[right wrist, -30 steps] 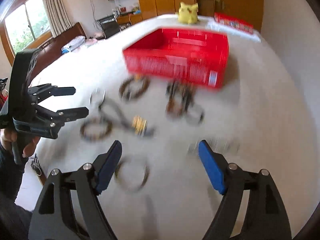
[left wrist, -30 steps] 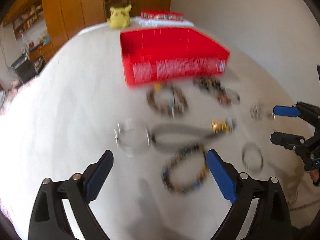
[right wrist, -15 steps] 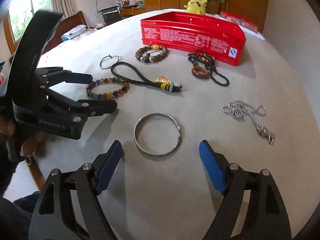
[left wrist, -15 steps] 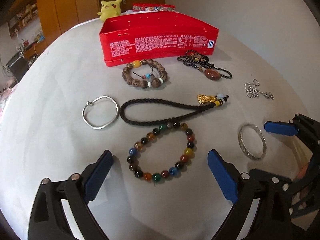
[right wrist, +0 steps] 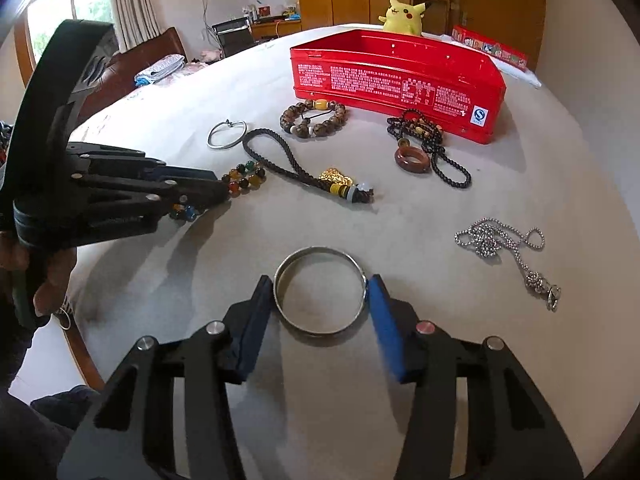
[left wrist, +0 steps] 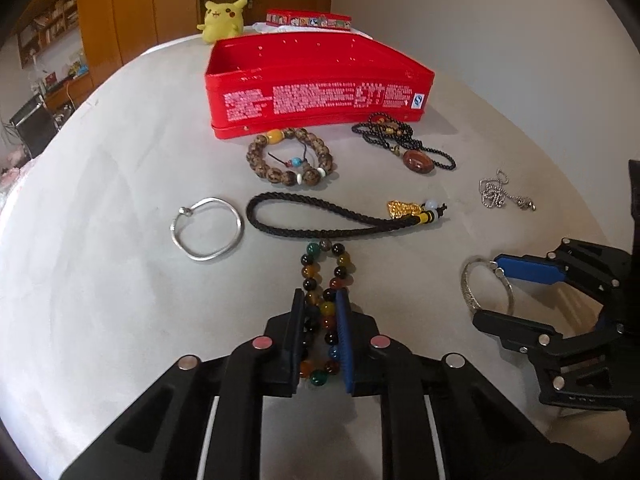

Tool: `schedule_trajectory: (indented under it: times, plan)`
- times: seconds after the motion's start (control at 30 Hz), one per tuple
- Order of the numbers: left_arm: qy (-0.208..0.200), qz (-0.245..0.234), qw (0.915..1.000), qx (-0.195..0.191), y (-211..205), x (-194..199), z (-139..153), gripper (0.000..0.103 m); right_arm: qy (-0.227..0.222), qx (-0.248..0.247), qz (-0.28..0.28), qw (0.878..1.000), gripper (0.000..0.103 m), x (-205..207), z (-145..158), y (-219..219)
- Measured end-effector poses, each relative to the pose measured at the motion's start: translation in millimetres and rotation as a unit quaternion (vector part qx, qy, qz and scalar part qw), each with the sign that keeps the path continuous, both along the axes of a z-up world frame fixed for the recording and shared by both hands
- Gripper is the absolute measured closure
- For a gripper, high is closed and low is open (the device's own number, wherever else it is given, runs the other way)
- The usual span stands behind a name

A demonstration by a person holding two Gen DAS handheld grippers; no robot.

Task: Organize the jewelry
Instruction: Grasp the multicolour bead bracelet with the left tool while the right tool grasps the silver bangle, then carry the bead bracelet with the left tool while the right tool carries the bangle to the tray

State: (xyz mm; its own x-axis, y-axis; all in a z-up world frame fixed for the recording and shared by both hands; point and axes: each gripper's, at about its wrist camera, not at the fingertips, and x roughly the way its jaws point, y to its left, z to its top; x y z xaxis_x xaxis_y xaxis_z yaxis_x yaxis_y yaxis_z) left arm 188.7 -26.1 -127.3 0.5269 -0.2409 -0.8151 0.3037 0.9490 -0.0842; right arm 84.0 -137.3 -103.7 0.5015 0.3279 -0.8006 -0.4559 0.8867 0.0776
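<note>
The left hand-held gripper (left wrist: 320, 312) is clenched on the colourful bead bracelet (left wrist: 325, 280): its two pads press the ring of beads from both sides into a narrow long loop, which lies on the white surface (left wrist: 120, 300). The right hand-held gripper (right wrist: 320, 300) has its jaws closing around the flat silver bangle (right wrist: 320, 292); the bangle lies between the blue pads, which stand just beside its rim, and I cannot tell whether they touch it already.

Further away on the surface stands the open red box (left wrist: 320, 92). Just in front of it are a brown bead bracelet (left wrist: 292, 158) and a black bead necklace (left wrist: 404, 144) with a reddish ring pendant. Between these and the left gripper lie a black cord (left wrist: 320, 220) with a gold charm and an open silver bangle (left wrist: 208, 228). A silver ball chain (right wrist: 504, 244) lies apart, to the right. A yellow plush toy (left wrist: 222, 16) sits behind the box.
</note>
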Motion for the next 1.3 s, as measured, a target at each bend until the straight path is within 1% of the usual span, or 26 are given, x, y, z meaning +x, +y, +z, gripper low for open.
schedule_trajectory:
  times: [0.17, 0.27, 0.3, 0.37, 0.4, 0.5, 0.67, 0.8, 1.0, 1.3]
  plan:
    - [-0.013, 0.008, 0.9998, -0.009, 9.6, -4.3, 15.5, 0.096, 0.001, 0.012, -0.001, 1.0, 0.056, -0.5, 5.0, -2.3]
    - [-0.005, 0.003, 0.9999, -0.012, 10.4, -5.7, 14.4, 0.096, -0.002, 0.012, -0.001, 1.0, 0.055, -0.6, 7.3, -2.6]
    - [0.005, -0.004, 0.9998, -0.019, 8.4, -5.6, 13.0, 0.096, -0.001, 0.011, -0.001, 1.0, 0.055, -0.5, 7.4, -2.8]
    - [0.005, -0.005, 0.9998, -0.017, 3.6, -5.2, 12.1, 0.096, -0.001, 0.012, -0.003, 1.0, 0.055, -0.1, 7.7, -3.7]
    - [0.002, -0.004, 0.9999, -0.016, 1.6, -5.4, 13.4, 0.096, -0.001, 0.012, -0.005, 1.0, 0.055, -0.2, 8.6, -4.2]
    - [-0.007, -0.007, 0.9995, -0.029, 3.1, -7.7, 23.8, 0.097, -0.006, 0.02, -0.008, 1.0, 0.055, -1.5, 14.3, -6.7]
    - [-0.042, -0.008, 0.9987, -0.028, 2.7, -14.1, 55.4, 0.097, -0.019, 0.03, -0.009, 0.999, 0.055, -3.7, 27.7, -10.4]
    - [-0.059, -0.011, 0.9979, -0.025, -0.6, -15.7, 72.9, 0.097, -0.029, 0.036, -0.006, 0.999, 0.056, -3.1, 40.7, -11.5]
    - [-0.071, -0.011, 0.9973, -0.017, -1.5, -11.8, 85.9, 0.097, -0.035, 0.035, -0.001, 0.999, 0.055, 1.0, 52.2, -12.2]
    - [-0.082, -0.013, 0.9965, -0.01, -1.3, -8.7, 95.1, 0.097, -0.048, 0.024, 0.009, 0.999, 0.055, 9.1, 71.3, -12.1]
